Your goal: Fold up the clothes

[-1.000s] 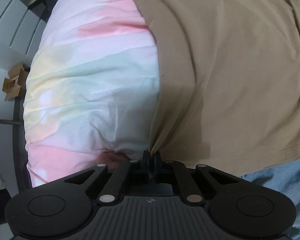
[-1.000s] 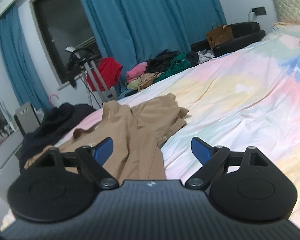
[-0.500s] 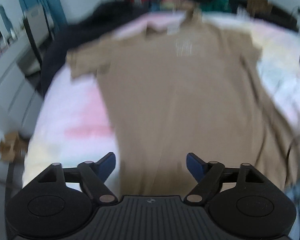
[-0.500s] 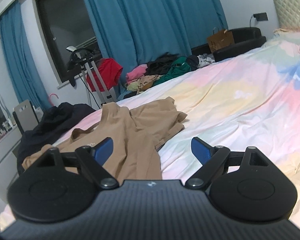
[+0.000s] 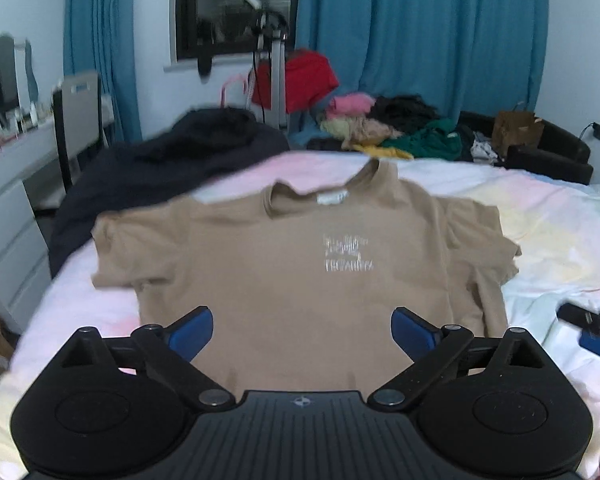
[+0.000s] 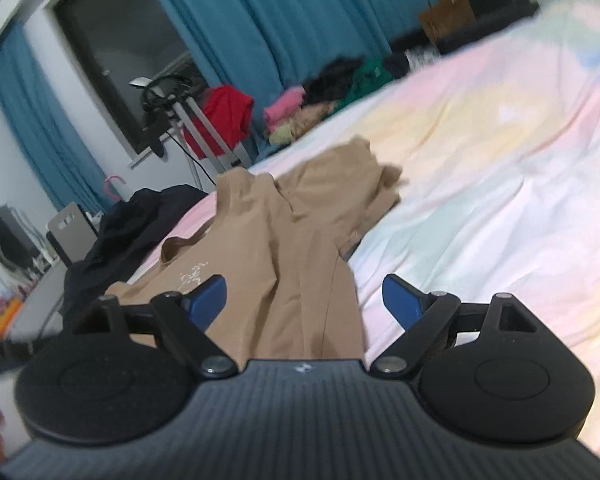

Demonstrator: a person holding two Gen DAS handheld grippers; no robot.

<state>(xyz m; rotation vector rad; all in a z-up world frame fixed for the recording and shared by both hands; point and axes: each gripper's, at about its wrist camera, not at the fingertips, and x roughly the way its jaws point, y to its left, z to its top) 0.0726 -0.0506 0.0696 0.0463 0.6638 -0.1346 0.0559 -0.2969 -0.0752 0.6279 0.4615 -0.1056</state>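
Bunching threatens the tan T-shirt: its rumpled right sleeve may fold in crooked while left gripper and right gripper hover released.

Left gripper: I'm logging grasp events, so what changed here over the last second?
The left gripper let go of the tan shirt hem, opened, and pulled back and tilted up, so the whole shirt now shows. The shirt stayed spread on the bed; the right gripper stayed open, though its view shifted.
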